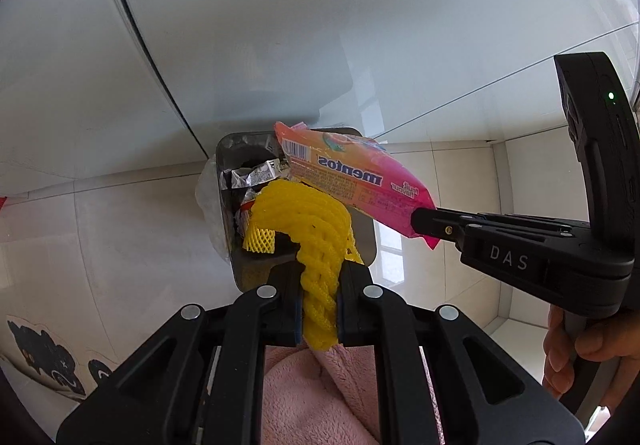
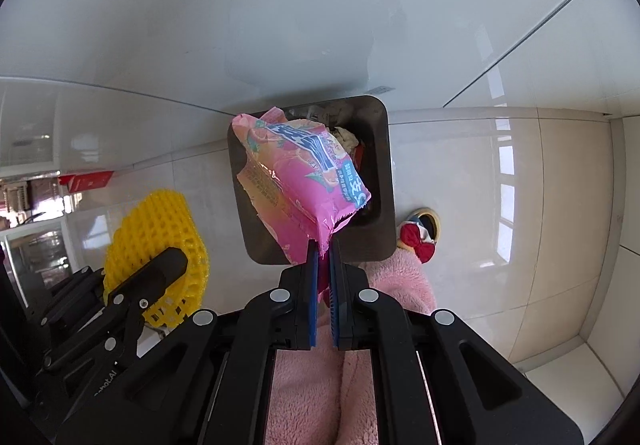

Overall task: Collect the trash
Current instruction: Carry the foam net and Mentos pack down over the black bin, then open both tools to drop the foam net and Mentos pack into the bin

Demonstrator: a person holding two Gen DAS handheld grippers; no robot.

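- Your left hand-held gripper (image 1: 318, 285) is clamped on the yellow net (image 1: 308, 217), which hangs right over the bin (image 1: 366, 241), likely ready to drop.
- Your right hand-held gripper (image 2: 324, 249) pinches the pink wrapper (image 2: 296, 173) by its sealed end, above the same bin (image 2: 378, 181).
- The bin stands on the floor and already holds wrappers.

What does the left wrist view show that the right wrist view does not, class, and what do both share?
Only the left wrist view shows the "mentos" lettering on the pink wrapper, silver wrappers inside the bin, and the hand holding the right gripper. Only the right wrist view shows the red bow slipper. Both show the bin, the wrapper, the yellow foam net in the left gripper, and the pink fleece.
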